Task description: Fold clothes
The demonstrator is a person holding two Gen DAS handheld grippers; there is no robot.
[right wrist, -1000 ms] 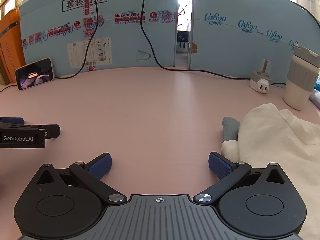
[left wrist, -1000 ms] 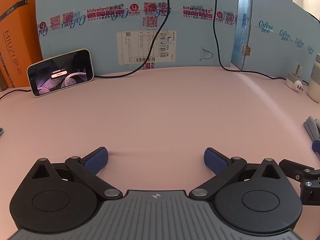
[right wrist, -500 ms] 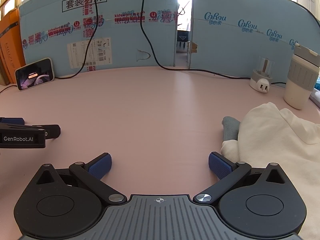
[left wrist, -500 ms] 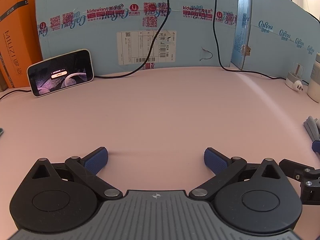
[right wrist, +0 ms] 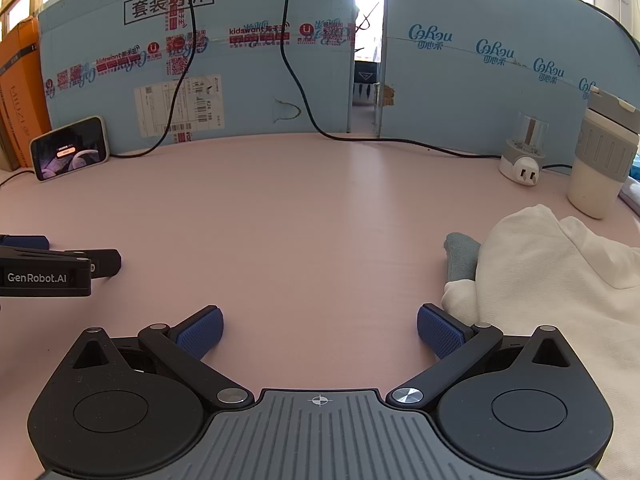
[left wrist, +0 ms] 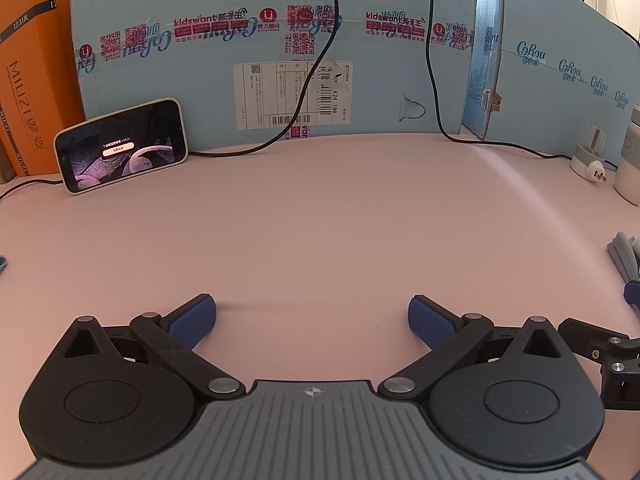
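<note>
A crumpled white garment [right wrist: 552,276] lies on the pink table at the right of the right wrist view, with a grey-green cuff [right wrist: 460,254] poking out on its left side. My right gripper [right wrist: 320,328] stands open just left of the garment, its right pad [right wrist: 438,330] close to the cloth edge, nothing between the fingers. My left gripper [left wrist: 312,316] is open over bare table, holding nothing. A sliver of the grey cuff [left wrist: 624,256] shows at the right edge of the left wrist view. The left gripper's side [right wrist: 48,268] appears at the left of the right wrist view.
Blue cardboard walls [left wrist: 280,48] close the back of the pink table [left wrist: 320,220]. A phone [left wrist: 120,146] leans at back left beside an orange box [left wrist: 28,72]. Black cables [right wrist: 400,142] trail over the back. A white plug adapter [right wrist: 522,160] and tumbler [right wrist: 600,164] stand at back right.
</note>
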